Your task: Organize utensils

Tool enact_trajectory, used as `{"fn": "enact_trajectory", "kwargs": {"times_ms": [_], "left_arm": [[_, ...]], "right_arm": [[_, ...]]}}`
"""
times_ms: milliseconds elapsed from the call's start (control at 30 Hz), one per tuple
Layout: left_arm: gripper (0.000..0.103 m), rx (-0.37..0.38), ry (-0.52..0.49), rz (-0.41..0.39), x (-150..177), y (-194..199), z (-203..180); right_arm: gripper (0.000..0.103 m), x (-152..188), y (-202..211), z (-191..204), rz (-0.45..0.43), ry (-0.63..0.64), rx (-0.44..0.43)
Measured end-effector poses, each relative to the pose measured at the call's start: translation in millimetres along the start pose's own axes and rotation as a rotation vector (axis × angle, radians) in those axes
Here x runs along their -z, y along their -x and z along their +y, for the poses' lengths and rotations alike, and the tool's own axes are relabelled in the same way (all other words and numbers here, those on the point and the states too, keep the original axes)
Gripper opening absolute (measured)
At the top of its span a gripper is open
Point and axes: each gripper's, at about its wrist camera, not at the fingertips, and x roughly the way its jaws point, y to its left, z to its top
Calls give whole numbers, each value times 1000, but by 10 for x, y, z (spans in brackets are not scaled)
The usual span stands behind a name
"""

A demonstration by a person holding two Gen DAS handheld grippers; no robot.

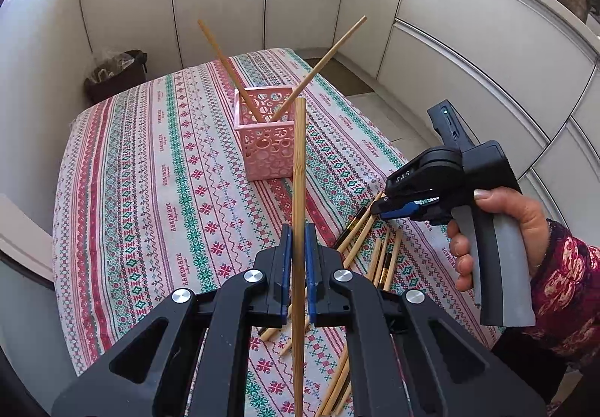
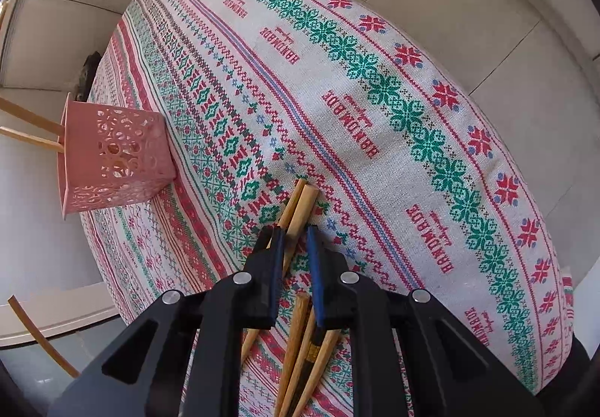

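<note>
Left wrist view: left claw (image 1: pixel 296 259) clenched on upright bamboo chopstick (image 1: pixel 299 169), pink basket (image 1: pixel 268 139) ahead on tabletop (image 1: pixel 150 192). Carry over rim, lower tip inside, then release. Right claw (image 2: pixel 296 248) parted astride loose chopsticks (image 2: pixel 300 207).

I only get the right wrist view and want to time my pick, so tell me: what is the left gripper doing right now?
Observer: The left tongs are shut on a single bamboo chopstick, which is held upright.
Operator: Is it over the basket?
Observer: No. The pink basket stands farther along the table, beyond the left tongs.
Operator: Will the sticks already in it get in the way?
Observer: Possibly. The two leaning chopsticks cross inside the basket and tilt to opposite sides, so the middle of its mouth looks free.
</note>
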Motion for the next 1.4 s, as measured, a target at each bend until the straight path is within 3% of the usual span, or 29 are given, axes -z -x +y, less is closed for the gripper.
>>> {"fn": "enact_trajectory", "kwargs": {"times_ms": [267,400,567,833,1067,1333,1400], "left_arm": [[6,-6,13,-26,27,152,-3],[6,8,42,-47,33,224,10],[6,35,46,-98,75,389,-118],[6,87,101,-286,194,834,-321],[6,69,118,-368,220,1120,-475],[6,73,115,-598,175,1552,-645],[6,77,90,-617,161,1602,-710]], "right_arm": [[11,5,-114,252,-37,28,59],[8,62,-63,64,-64,27,-11],[9,423,389,-57,-221,188,-87],[8,1321,1422,118,-533,552,-190],[8,1682,2014,283,-630,690,-236],[8,1787,2527,430,-705,734,-234],[8,1788,2610,447,-717,742,-234]]}}
